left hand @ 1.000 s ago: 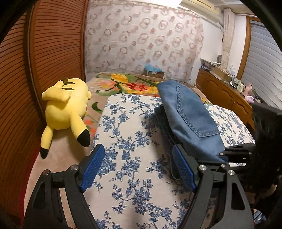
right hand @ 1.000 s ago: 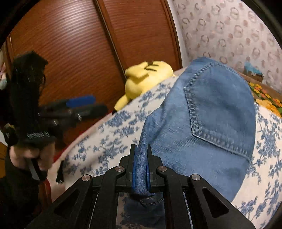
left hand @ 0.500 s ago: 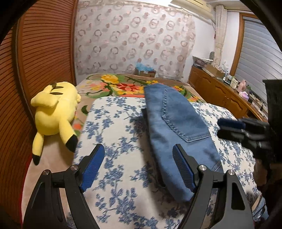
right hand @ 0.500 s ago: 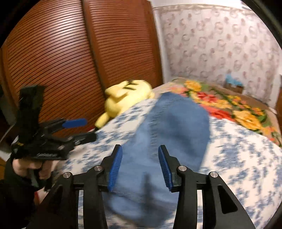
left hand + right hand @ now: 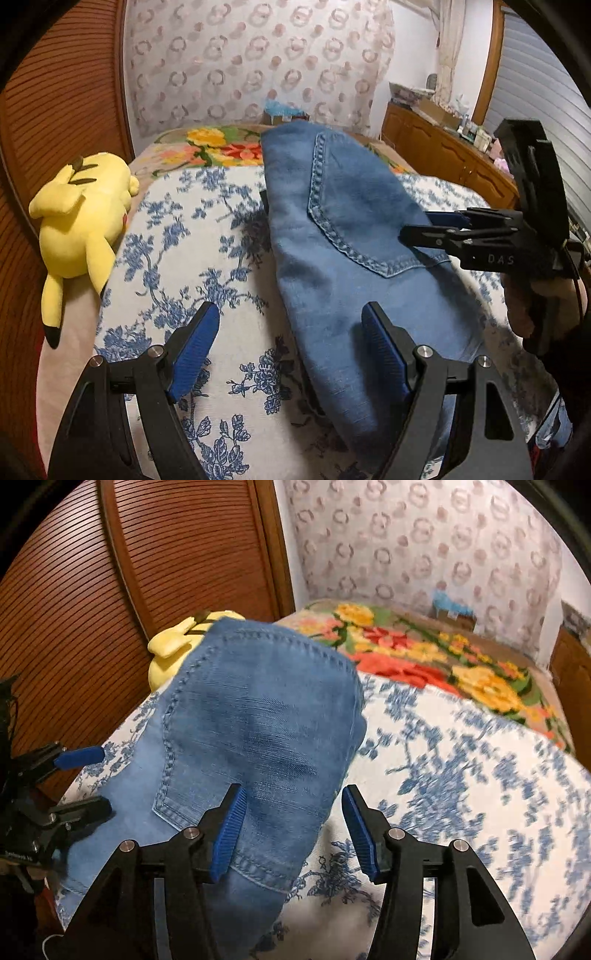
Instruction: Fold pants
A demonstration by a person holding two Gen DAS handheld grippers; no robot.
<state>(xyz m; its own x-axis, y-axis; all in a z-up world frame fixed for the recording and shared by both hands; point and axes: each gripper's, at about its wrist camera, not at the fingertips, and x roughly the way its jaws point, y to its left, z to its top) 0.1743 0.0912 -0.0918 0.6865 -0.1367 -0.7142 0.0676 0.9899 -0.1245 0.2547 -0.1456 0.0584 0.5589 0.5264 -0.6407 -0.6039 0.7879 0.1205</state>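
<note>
Folded blue jeans lie lengthwise on the blue-flowered white bedspread, back pocket up. They also show in the right wrist view. My left gripper is open and empty, low over the near left edge of the jeans. My right gripper is open and empty, above the jeans' near right edge. It shows from the side in the left wrist view, hovering over the pocket. The left gripper shows in the right wrist view, at the far left.
A yellow plush toy lies at the bed's left edge by the wooden slatted wardrobe doors. A bright flowered blanket covers the head of the bed. A wooden dresser with clutter stands on the right.
My right gripper let go of the jeans' edge, opened and drew back above them. The jeans settled flat. My left gripper stayed open and shifted slightly.
</note>
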